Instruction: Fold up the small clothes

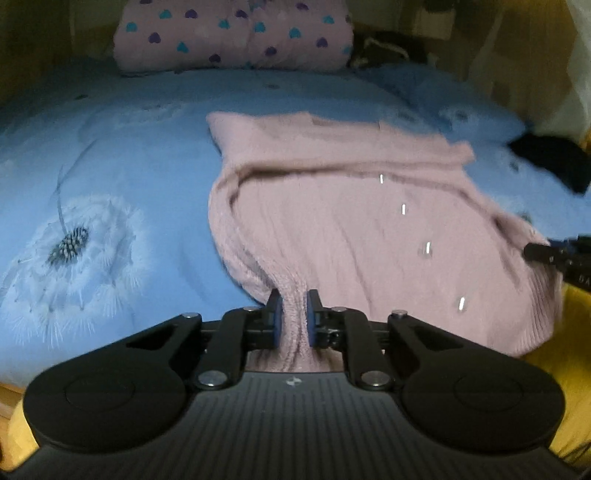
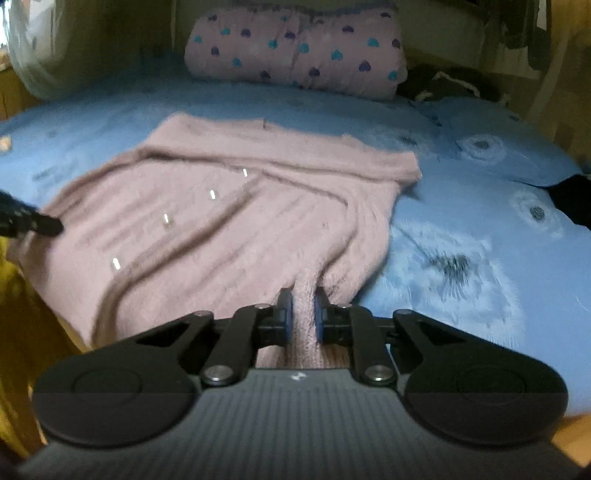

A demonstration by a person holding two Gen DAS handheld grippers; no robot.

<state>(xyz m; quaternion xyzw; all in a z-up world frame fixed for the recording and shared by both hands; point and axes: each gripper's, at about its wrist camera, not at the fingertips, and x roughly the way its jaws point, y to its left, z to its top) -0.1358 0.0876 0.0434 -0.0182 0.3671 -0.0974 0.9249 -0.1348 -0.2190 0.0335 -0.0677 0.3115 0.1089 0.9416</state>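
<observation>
A fuzzy pink knitted cardigan (image 1: 343, 206) with a row of shiny buttons lies spread on the blue bedsheet (image 1: 129, 147), its near hem hanging toward me. My left gripper (image 1: 292, 306) is shut on the hem's left corner, the knit bunched between its blue pads. In the right wrist view the same cardigan (image 2: 229, 206) fills the middle, and my right gripper (image 2: 303, 302) is shut on the hem's right corner. The other gripper's black tip shows at each view's edge, the right gripper (image 1: 535, 251) and the left gripper (image 2: 48, 225).
A pink pillow with heart prints (image 1: 236, 33) lies at the head of the bed. A blue pillow (image 1: 461, 107) and a black cloth (image 1: 554, 162) sit at the right. Dark clothes (image 2: 443, 85) are heaped by the pillow. Yellow fabric (image 2: 14, 332) hangs below the bed edge.
</observation>
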